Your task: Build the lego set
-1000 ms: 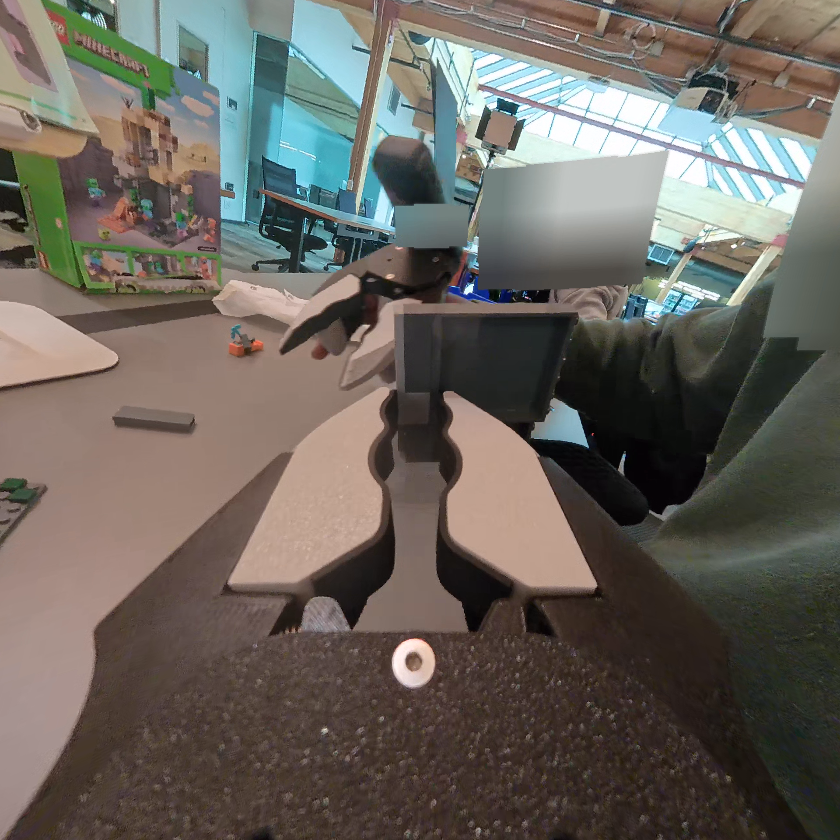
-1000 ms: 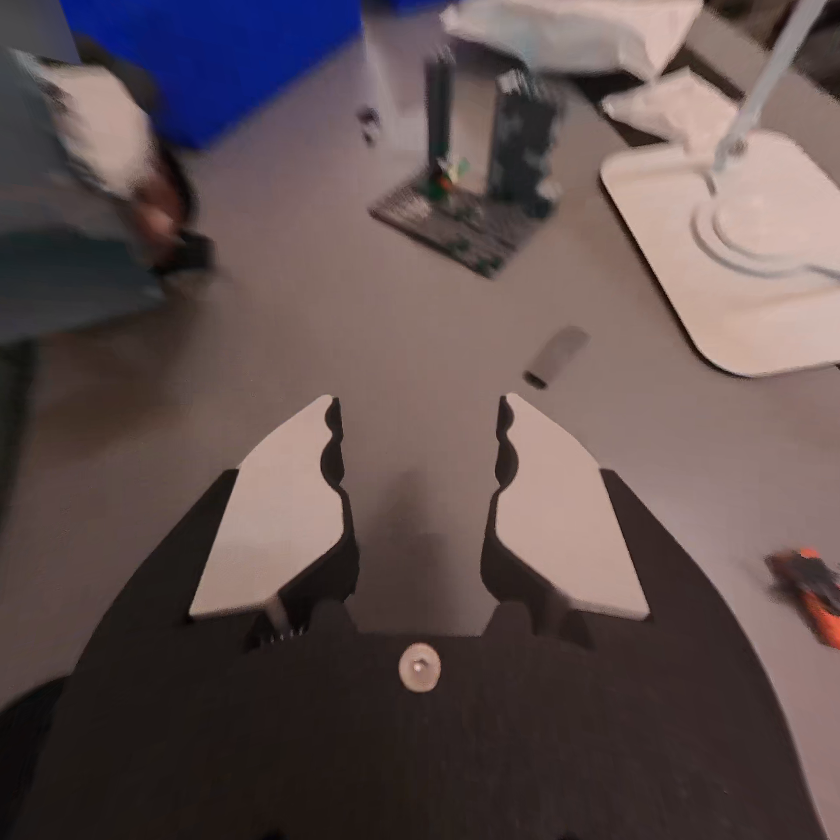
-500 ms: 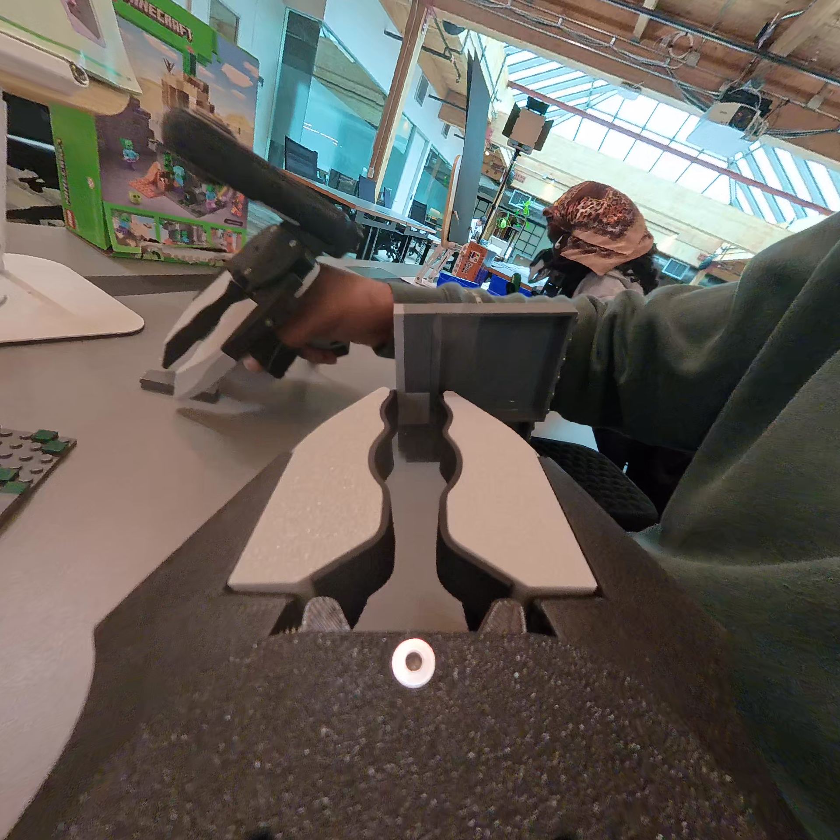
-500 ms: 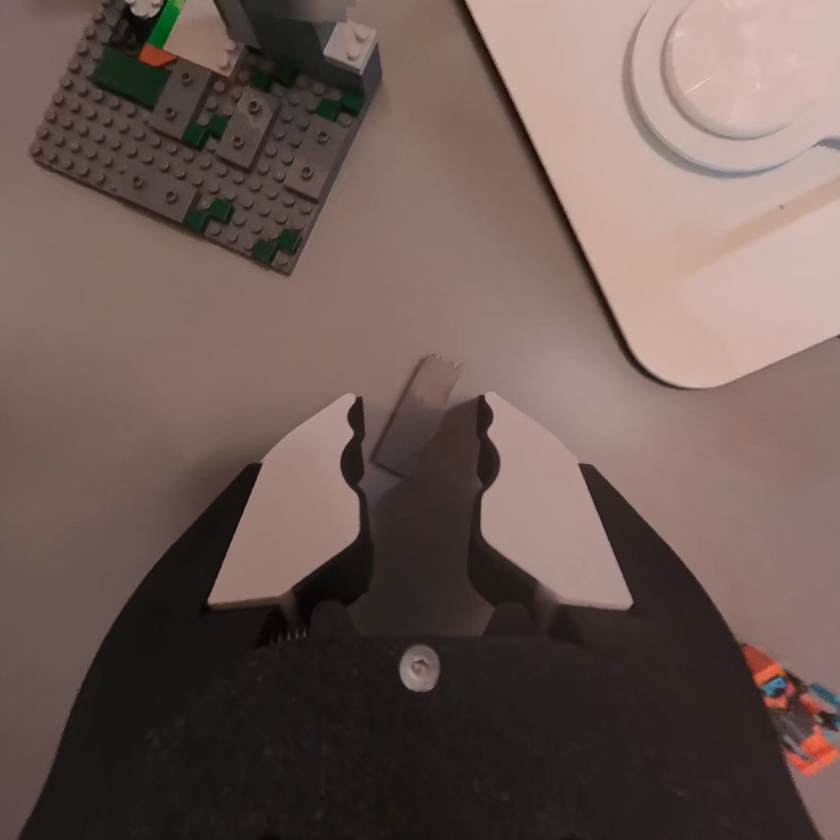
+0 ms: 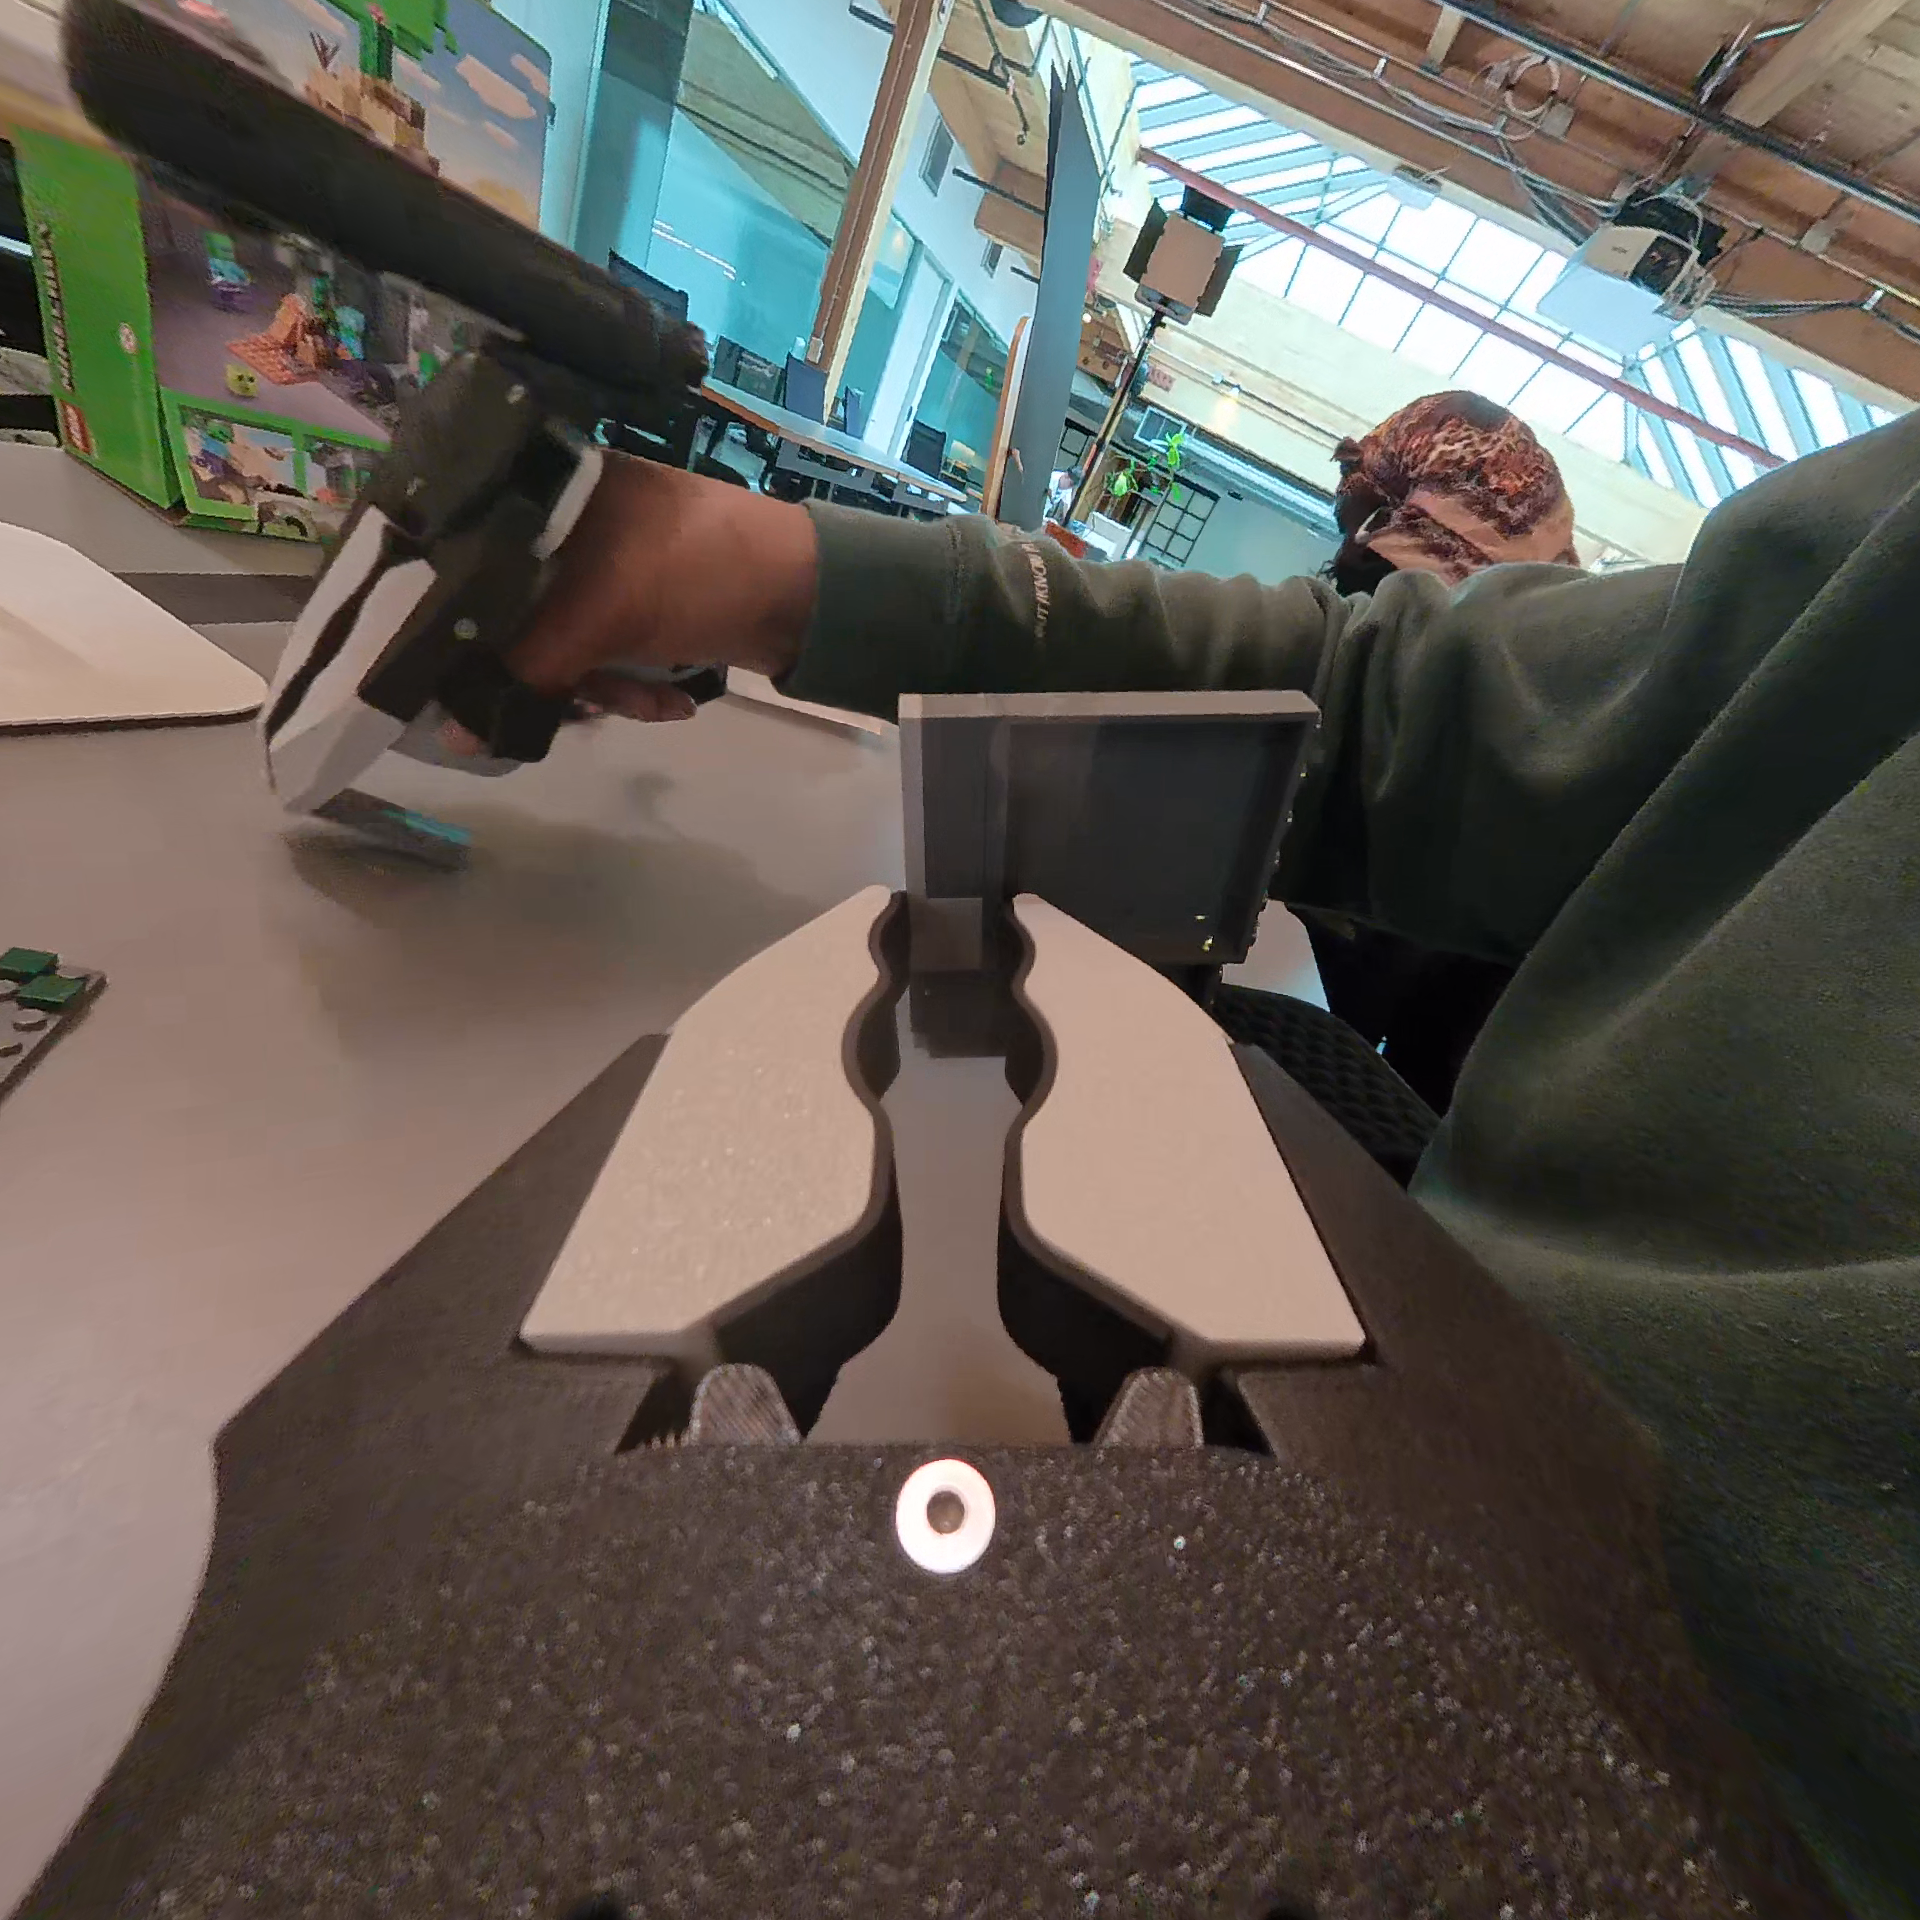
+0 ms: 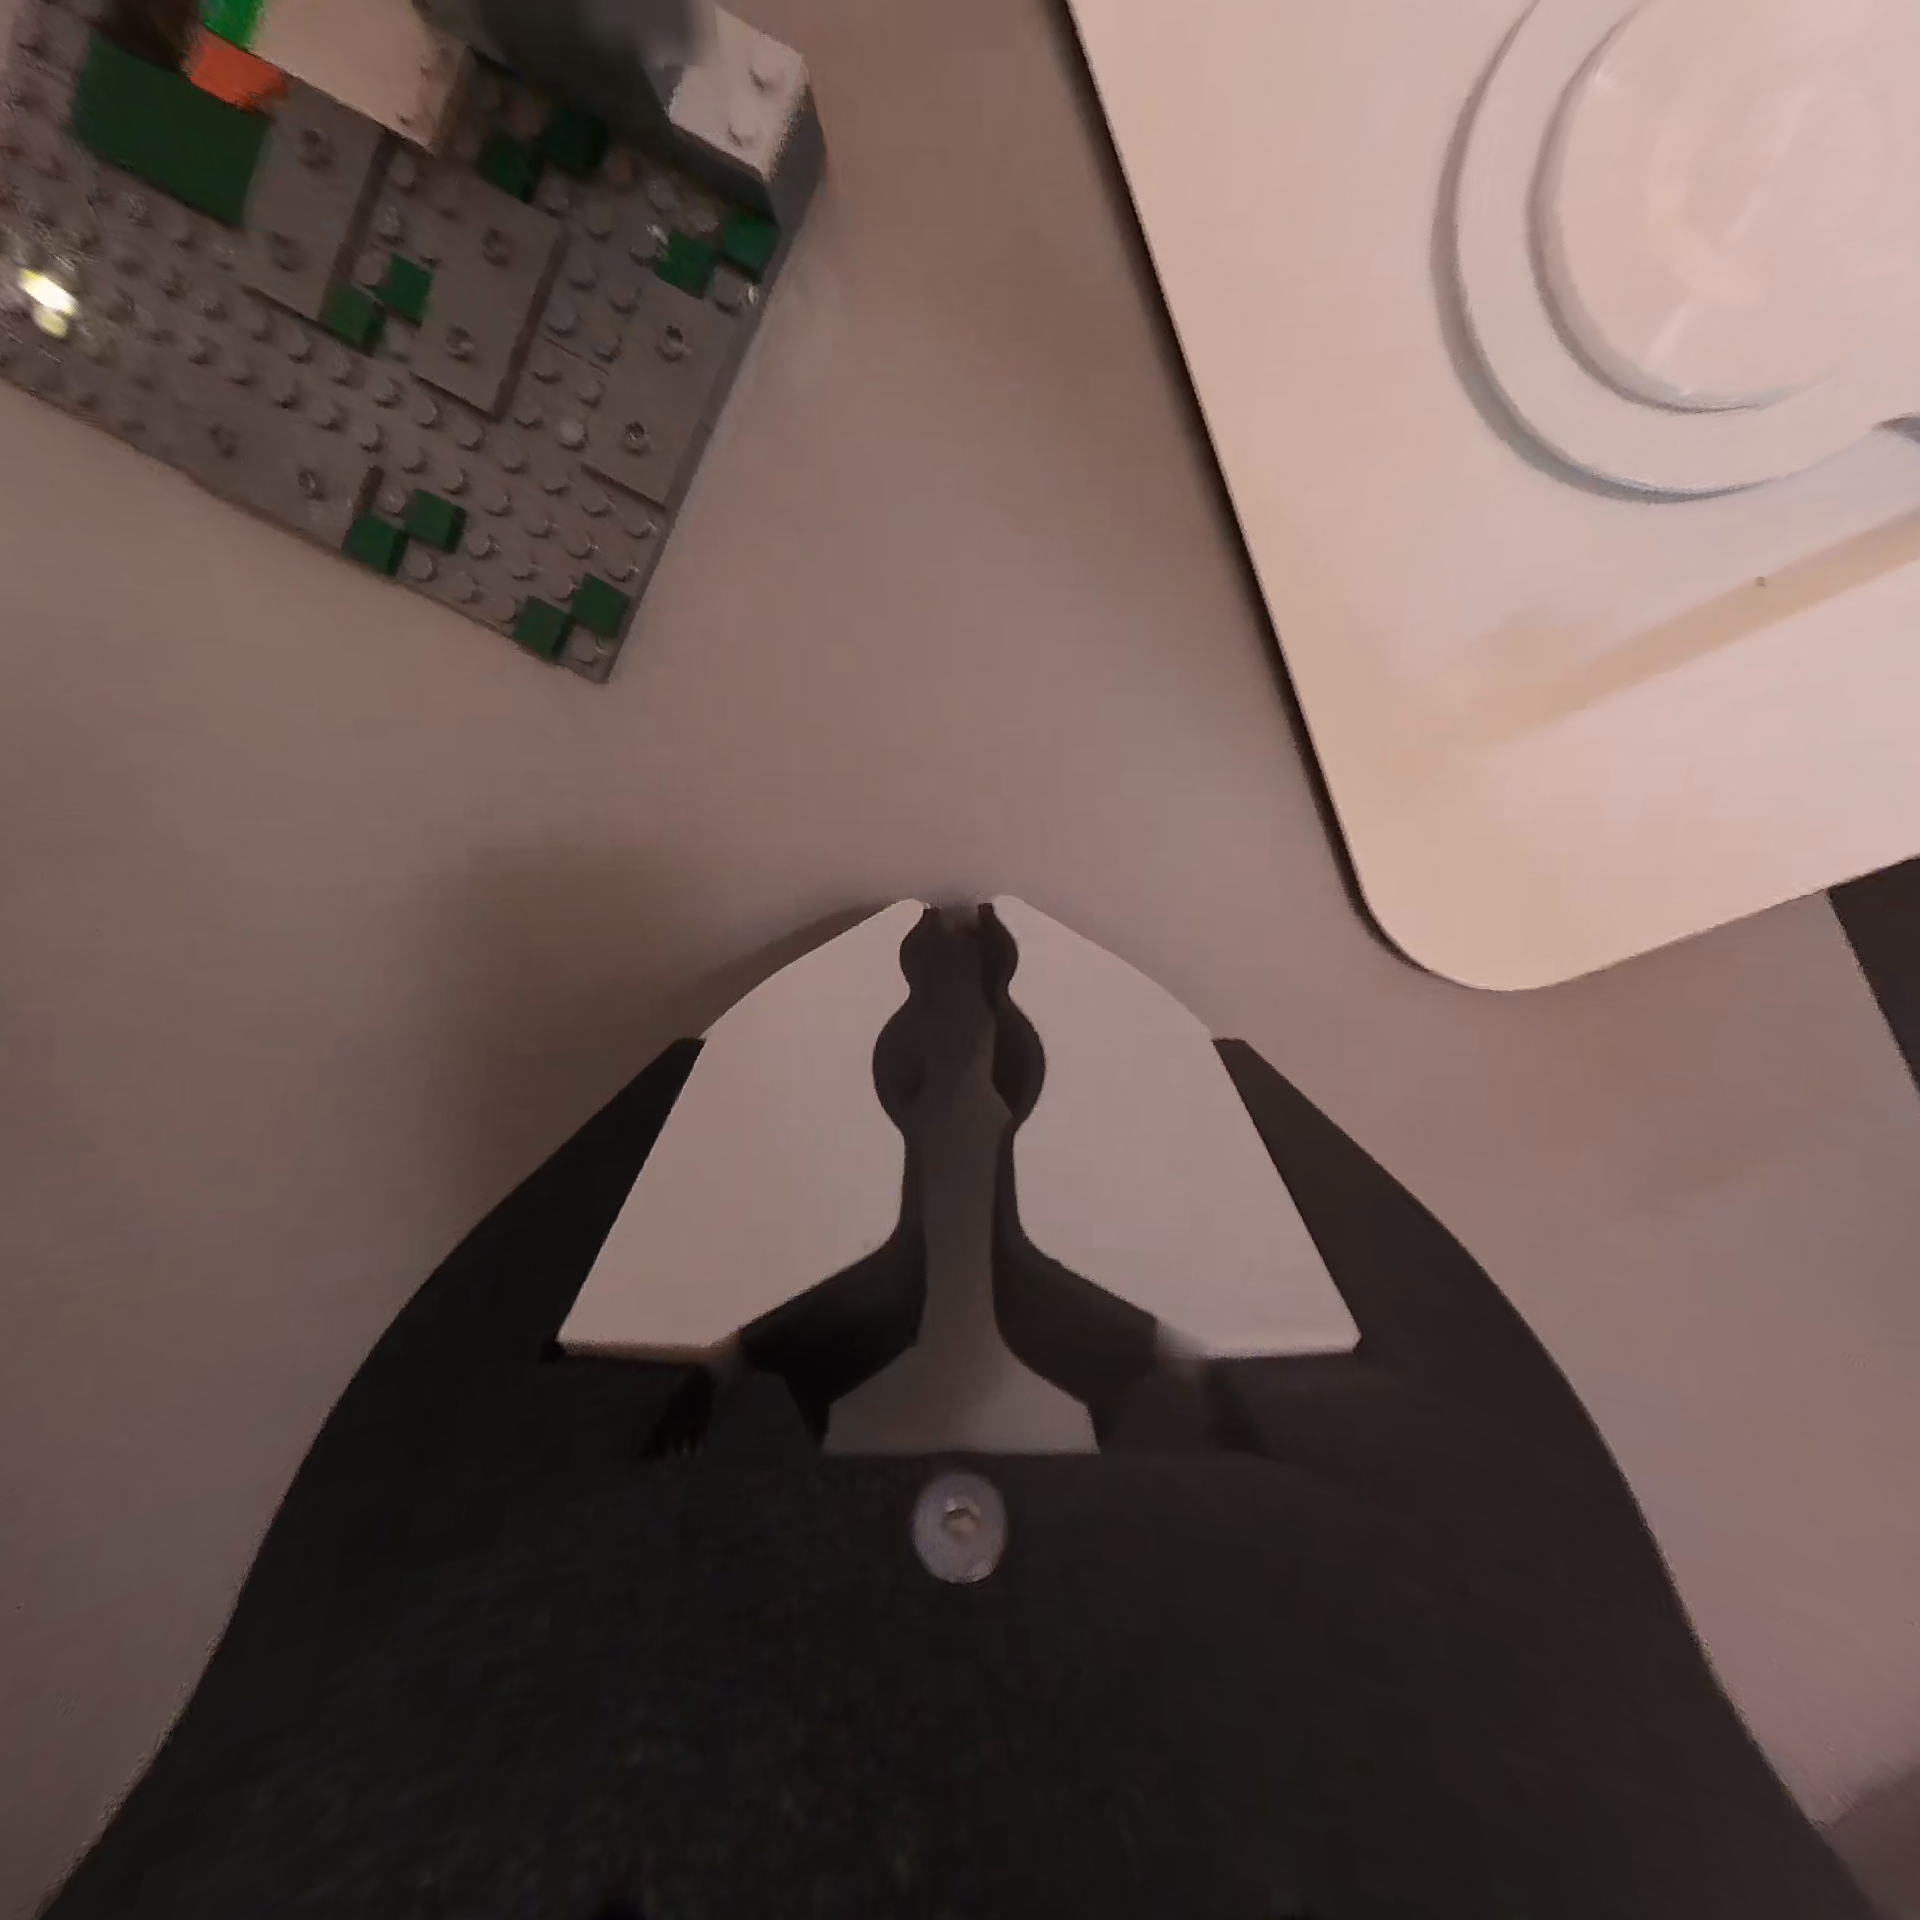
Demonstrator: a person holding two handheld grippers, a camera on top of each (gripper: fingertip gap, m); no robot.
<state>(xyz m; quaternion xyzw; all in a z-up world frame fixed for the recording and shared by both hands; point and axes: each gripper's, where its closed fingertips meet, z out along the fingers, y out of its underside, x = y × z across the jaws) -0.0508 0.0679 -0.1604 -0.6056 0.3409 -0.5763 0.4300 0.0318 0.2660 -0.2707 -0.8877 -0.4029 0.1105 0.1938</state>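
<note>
Lego set pieces are split between both tools and the grey surface. Nearest, the left tool is narrowed onto the thin flange of a grey panel piece, which stands upright just past its fingertips. The panel looks like light, stiff, smooth plastic, and held by so little it could twist or slip if pushed hard.

Farther out, the right tool points down with its fingers nearly together on one end of a dark flat plate, whose other end lies low on the surface. Whether the plate has lifted clear is hard to tell. It is thin and slick, so a pinch across its narrow edges, nearer its middle, would likely hold better.

Beyond lies the studded grey baseplate with green tiles and a partly built grey wall, well apart from the plate. A white lamp base sits beside the route and a green set box stands behind; nothing lies between plate and baseplate.
</note>
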